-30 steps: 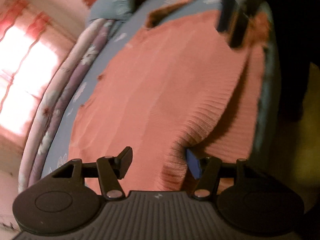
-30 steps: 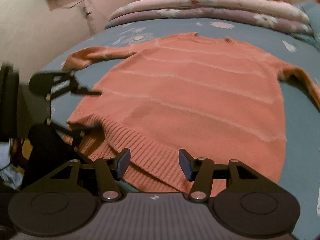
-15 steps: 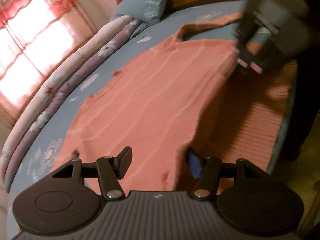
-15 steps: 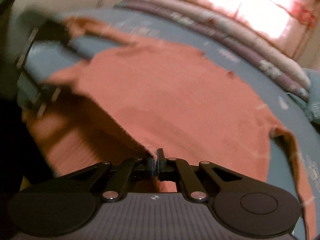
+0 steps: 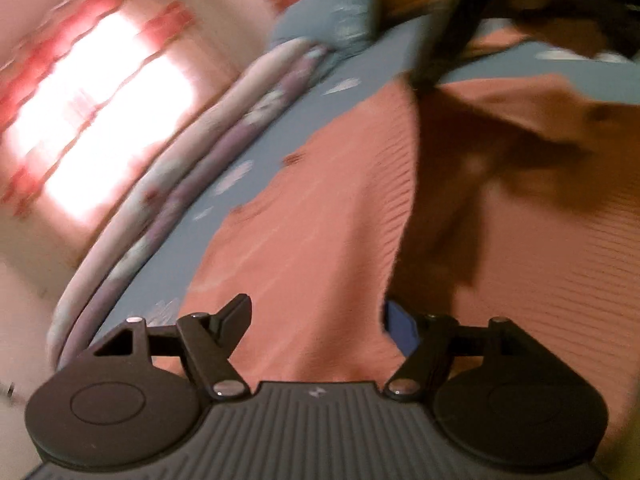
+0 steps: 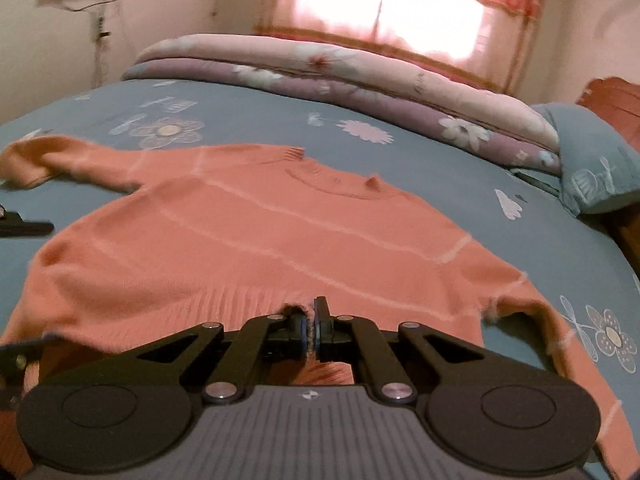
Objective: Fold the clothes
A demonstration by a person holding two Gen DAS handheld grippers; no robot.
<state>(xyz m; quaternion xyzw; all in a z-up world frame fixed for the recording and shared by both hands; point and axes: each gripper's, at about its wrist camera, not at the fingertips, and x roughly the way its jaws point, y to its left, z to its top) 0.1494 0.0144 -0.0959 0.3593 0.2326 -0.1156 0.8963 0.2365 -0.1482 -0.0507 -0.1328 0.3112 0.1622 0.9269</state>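
In the left wrist view, the bright curtained window [image 5: 92, 120] fills the nine to ten o'clock area, and a rolled floral quilt [image 5: 192, 184] runs diagonally beside it along the blue flowered bed sheet [image 5: 240, 176]. A blue pillow [image 5: 336, 28] lies at twelve o'clock. The orange sweater [image 5: 320, 220] covers the middle and the three o'clock side, its ribbed hem lifted in a blurred fold. The left gripper [image 5: 316, 320] sits at six o'clock with its jaws apart and opening; a hanging edge of the sweater lies between them, close to the blue-padded finger, and the pads do not press it.

In the right wrist view, a sleeve of the sweater [image 6: 260, 240] reaches out to nine o'clock, the body spreads flat across the centre of the bed sheet [image 6: 400, 160] with the collar at twelve o'clock, and the other sleeve trails toward four o'clock. The quilt [image 6: 360, 76] lies along the far side under the window [image 6: 400, 8]. The right gripper [image 6: 310, 328] at six o'clock has its jaws together, clamped on the sweater's ribbed hem.
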